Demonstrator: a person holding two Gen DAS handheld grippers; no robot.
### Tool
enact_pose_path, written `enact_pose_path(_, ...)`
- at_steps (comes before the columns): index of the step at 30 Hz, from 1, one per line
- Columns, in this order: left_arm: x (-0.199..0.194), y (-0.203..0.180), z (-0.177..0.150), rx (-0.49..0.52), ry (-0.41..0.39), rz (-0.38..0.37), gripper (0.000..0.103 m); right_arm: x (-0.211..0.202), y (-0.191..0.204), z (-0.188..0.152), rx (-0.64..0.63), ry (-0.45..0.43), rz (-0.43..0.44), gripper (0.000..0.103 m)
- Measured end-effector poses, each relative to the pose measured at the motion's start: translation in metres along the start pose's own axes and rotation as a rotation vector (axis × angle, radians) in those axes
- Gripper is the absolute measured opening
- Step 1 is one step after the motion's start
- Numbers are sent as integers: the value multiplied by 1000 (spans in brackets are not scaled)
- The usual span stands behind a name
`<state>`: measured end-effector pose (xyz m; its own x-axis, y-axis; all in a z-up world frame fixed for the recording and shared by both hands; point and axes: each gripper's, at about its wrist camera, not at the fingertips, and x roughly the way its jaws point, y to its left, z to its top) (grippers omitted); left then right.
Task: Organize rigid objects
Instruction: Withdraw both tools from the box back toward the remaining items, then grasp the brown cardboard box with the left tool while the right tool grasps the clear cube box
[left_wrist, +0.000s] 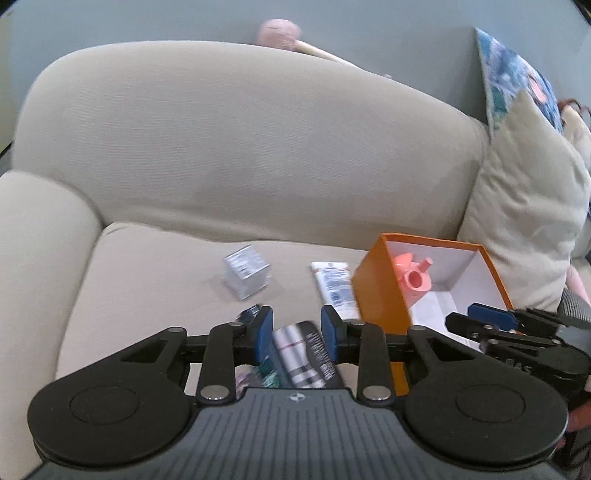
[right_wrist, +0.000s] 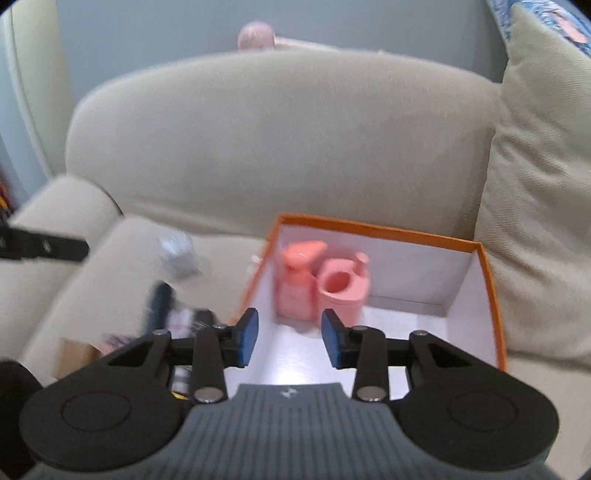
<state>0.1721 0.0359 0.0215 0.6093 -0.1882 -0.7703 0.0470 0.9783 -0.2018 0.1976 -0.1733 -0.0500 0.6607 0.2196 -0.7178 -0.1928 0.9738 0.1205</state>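
Note:
An orange box (right_wrist: 491, 295) with a white inside stands on the sofa seat. In its far left corner are a pink pump bottle (right_wrist: 295, 284) and a pink cup-shaped holder (right_wrist: 341, 291). My right gripper (right_wrist: 290, 343) hovers open over the box with nothing between its pads; it also shows in the left wrist view (left_wrist: 491, 321). My left gripper (left_wrist: 297, 336) is open above a silver and black striped carton (left_wrist: 303, 354) lying on the seat, which shows in the gap between the pads. A white tube (left_wrist: 334, 288) and a silver cube box (left_wrist: 246, 272) lie further back.
The beige sofa back (left_wrist: 240, 147) rises behind the objects and an armrest (left_wrist: 33, 266) closes the left side. A pale cushion (left_wrist: 528, 229) leans against the orange box's right side. Small dark items (right_wrist: 160, 302) lie blurred on the seat beside the carton.

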Motion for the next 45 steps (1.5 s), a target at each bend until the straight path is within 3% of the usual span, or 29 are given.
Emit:
enact_pose_path(6, -8, 45, -26, -79, 55, 48, 36, -20, 50, -17, 74, -22, 74, 35)
enact_pose_path(10, 1, 69, -47, -116, 118, 66, 36, -4, 83, -36, 97, 60, 123, 32)
enact_pose_path(15, 19, 89, -68, -183, 169, 66, 42, 30, 107, -57, 119, 176, 109, 31)
enact_pose_path(19, 34, 94, -73, -199, 176, 19, 42, 52, 116, -63, 111, 228, 79, 24)
enact_pose_path(22, 48, 99, -75, -198, 197, 55, 44, 69, 114, -67, 115, 264, 86, 24)
enact_pose_path(26, 58, 109, -80, -225, 237, 50, 56, 87, 117, -69, 112, 296, 87, 25)
enact_pose_path(28, 62, 111, -81, -243, 248, 40, 67, 95, 117, -70, 108, 309, 76, 25)
enact_pose_path(33, 76, 103, -84, -249, 277, 58, 75, 96, 115, -75, 99, 325, 55, 25)
enact_pose_path(37, 84, 91, -87, -202, 287, 87, 82, 88, 113, -77, 45, 305, -12, 25)
enact_pose_path(41, 90, 88, -91, -199, 293, 112, 79, 83, 110, -79, 16, 303, -42, 35)
enact_pose_path(45, 93, 91, -93, -198, 290, 112, 72, 84, 110, -81, 11, 313, -43, 37)
